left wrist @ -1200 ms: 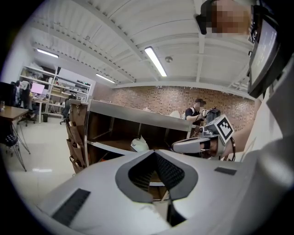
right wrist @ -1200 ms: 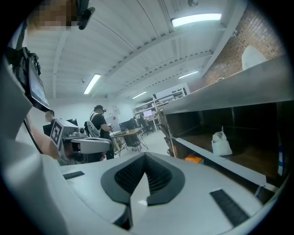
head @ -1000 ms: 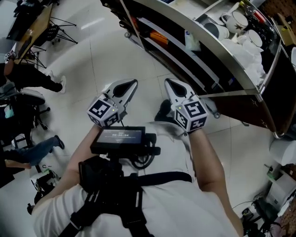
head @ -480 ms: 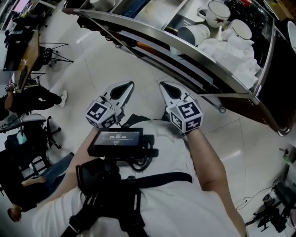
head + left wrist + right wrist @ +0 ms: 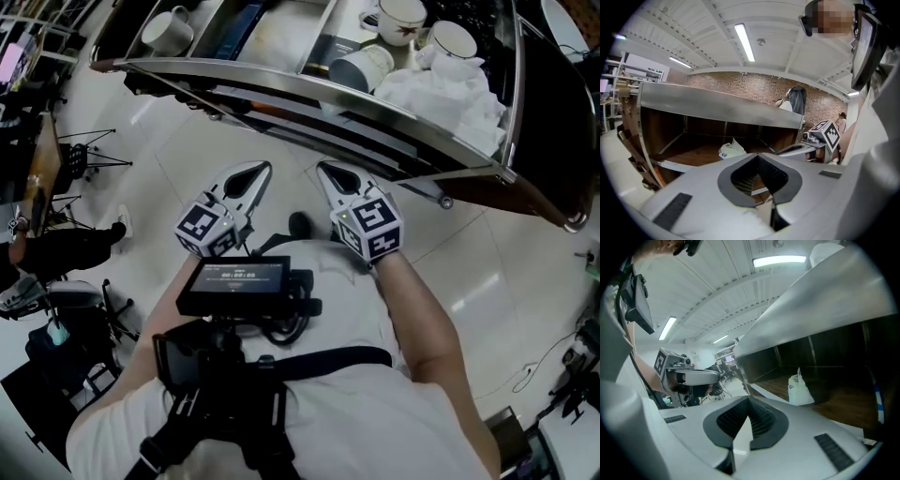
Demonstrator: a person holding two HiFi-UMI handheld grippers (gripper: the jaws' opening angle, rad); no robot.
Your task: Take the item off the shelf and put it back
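Note:
A steel-rimmed shelf unit [image 5: 309, 94] stands just ahead of me. On its wooden lower shelf sits a small white plastic bag [image 5: 732, 150] [image 5: 799, 391]; in the head view the top tier hides it. My left gripper [image 5: 251, 174] [image 5: 757, 157] is shut and empty, pointing at the lower shelf from short of its edge. Beside it, my right gripper [image 5: 327, 172] [image 5: 749, 402] is also shut with nothing in it. Each gripper shows in the other's view: the right gripper [image 5: 806, 146] and the left gripper [image 5: 693, 377].
The top tier holds several white cups [image 5: 361, 67] [image 5: 172, 28] and crumpled white plastic [image 5: 441, 89]. A caster [image 5: 446, 202] sits under the unit. A seated person [image 5: 56, 246] and a tripod [image 5: 89, 155] are at the left on the tiled floor.
The shelf unit has come closer and swung across the top of the head view, with more of its top tier showing. Both grippers stay shut, side by side.

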